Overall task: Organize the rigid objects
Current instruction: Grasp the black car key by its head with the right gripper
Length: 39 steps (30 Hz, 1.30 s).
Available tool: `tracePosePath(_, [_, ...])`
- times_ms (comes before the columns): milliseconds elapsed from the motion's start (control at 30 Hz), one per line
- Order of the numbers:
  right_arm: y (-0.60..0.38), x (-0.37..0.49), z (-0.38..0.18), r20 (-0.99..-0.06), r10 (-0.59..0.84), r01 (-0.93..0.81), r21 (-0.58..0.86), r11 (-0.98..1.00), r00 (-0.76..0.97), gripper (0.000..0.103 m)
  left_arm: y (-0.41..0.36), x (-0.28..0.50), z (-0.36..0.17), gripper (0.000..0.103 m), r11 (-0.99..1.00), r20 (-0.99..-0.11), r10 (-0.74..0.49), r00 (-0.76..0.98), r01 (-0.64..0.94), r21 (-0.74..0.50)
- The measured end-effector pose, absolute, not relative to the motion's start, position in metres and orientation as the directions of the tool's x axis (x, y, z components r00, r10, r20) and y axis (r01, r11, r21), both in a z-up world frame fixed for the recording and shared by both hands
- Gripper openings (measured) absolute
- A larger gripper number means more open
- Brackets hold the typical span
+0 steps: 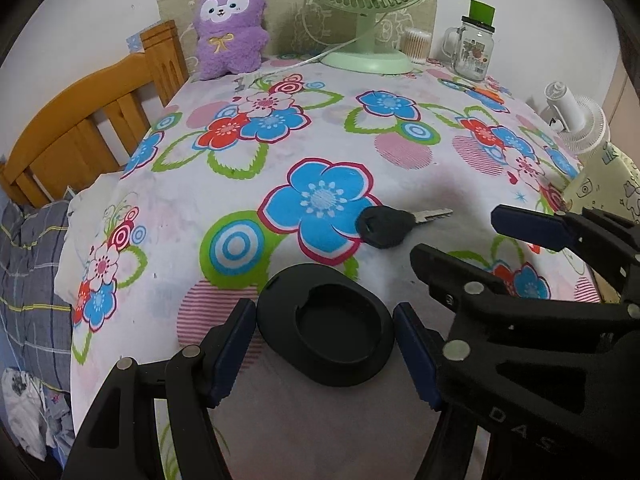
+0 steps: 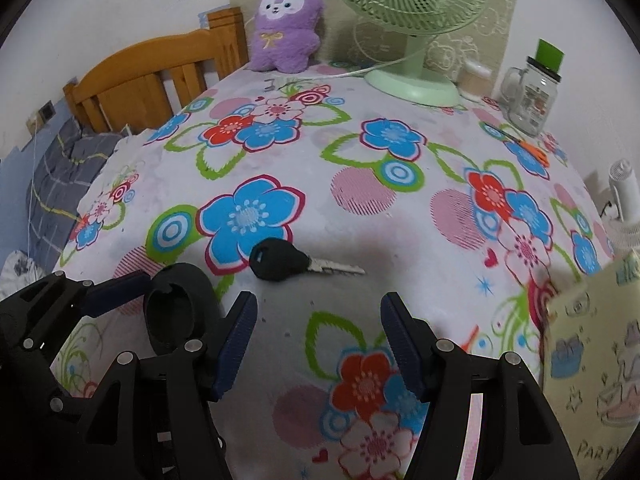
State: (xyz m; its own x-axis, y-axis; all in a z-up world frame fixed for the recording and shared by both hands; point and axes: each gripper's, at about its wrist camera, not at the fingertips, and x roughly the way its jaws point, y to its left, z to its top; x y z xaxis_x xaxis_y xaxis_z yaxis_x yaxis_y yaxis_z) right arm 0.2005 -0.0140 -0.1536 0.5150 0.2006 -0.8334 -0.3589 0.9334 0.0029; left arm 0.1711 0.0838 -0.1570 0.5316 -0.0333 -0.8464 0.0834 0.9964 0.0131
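A bench [image 1: 328, 152] draped in a white cloth with big blue, red and green flowers is filling both views. To its left a wooden headboard [image 1: 80, 120] is standing over a grey checked blanket [image 1: 28, 256]. At the far edge a green fan [image 1: 368, 4] is standing on its round base, with a purple plush [image 1: 230, 24] sitting to its left against the wall. To the fan's right a glass jar [image 1: 474, 50] with a handle and a green cap is standing, and a tub of cotton swabs [image 1: 418, 44] is sitting between fan and jar. A white fan [image 1: 580, 120] is lying off the bench's right edge.

The left gripper [image 1: 324, 344] is reaching down at the near edge, its 2 blue-padded fingers [image 1: 234, 352] flanking a black ring [image 1: 326, 324] with a hollow centre. The pads are sitting right at the ring's sides, so the fingers are grasping it; the ring is resting low over the cloth. The right gripper [image 2: 318, 344] is hovering just to the right, its fingers released and spread over bare cloth.

A key [image 2: 298, 265] with a black head is lying flat on the cloth just beyond both grippers, its blade pointing right, beside a large blue flower.
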Motion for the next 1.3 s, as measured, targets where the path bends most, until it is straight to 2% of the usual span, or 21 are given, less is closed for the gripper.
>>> tracePosePath(567, [0.015, 0.23, -0.163, -0.842, 0.241, -0.488, -0.03, 0.872, 0.482, 0.067, 0.094, 0.185, -0.159, 0.072, 0.991, -0.854, -0.07, 0.515, 0.13, -0.002])
tracePosePath(667, [0.016, 0.236, -0.17, -0.865, 0.251, -0.5, 0.0, 0.866, 0.435, 0.062, 0.093, 0.186, -0.159, 0.072, 0.99, -0.852, -0.065, 0.519, 0.138, 0.008])
tracePosePath(900, [0.019, 0.232, -0.171, -0.87, 0.27, -0.554, -0.004, 0.833, 0.413, 0.04, 0.089, 0.184, -0.158, 0.072, 0.987, -0.854, -0.089, 0.512, 0.159, -0.007])
tracePosePath(1300, [-0.001, 0.222, -0.168, -0.88, 0.229, -0.499, -0.01, 0.866, 0.416, 0.039, 0.073, 0.177, -0.159, 0.072, 0.983, -0.857, -0.096, 0.507, 0.183, -0.002])
